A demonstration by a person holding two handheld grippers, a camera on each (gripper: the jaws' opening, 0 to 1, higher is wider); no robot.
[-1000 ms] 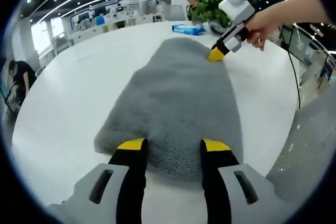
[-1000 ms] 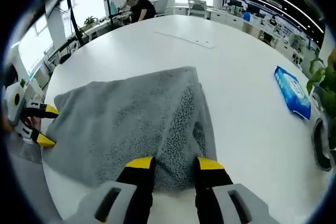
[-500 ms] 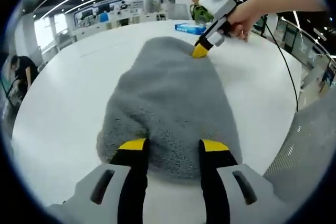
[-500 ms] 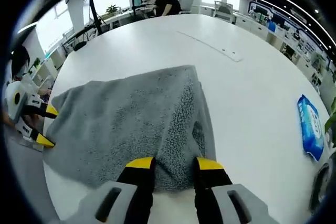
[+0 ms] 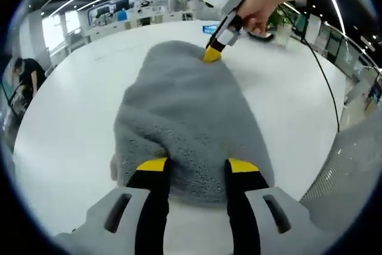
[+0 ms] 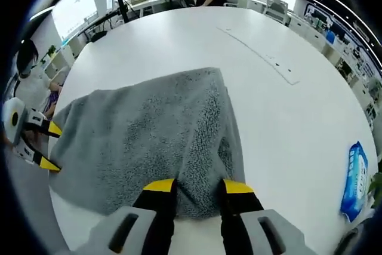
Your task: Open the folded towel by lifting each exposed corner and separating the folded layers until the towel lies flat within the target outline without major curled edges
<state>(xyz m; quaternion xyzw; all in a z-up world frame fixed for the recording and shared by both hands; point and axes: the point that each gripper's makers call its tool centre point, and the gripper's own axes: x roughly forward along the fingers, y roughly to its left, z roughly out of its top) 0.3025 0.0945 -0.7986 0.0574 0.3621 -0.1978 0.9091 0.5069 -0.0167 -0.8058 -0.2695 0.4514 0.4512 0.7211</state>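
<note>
Left gripper view: grey towel (image 5: 188,111) on white table (image 5: 65,117), near edge bunched between yellow-tipped jaws of left gripper (image 5: 192,166). Jaws spread, cloth lying in the gap; whether actually pinched, cannot tell. Far end of towel touched by right gripper (image 5: 212,55), held in a hand (image 5: 258,11); tips pressed into the pile there, grip state unclear from this side.

Right gripper view: same towel (image 6: 149,135), seen from the other end, edge lying between jaws of right gripper (image 6: 192,187). Jaws apart, fabric in the gap, clamping not confirmable. Left gripper (image 6: 43,144) at far left corner of towel, tips parted at the hem. Thick fold running down the right side, layers still doubled. Blue packet (image 6: 355,178) well apart on table, right side.

Handling, judged: soft, limp, fluffy pile, light; likely to sag and drag, not slide cleanly. Best taken at exposed corners, top layer only, thin hem rather than the bulky fold. No target outline made out on table.
</note>
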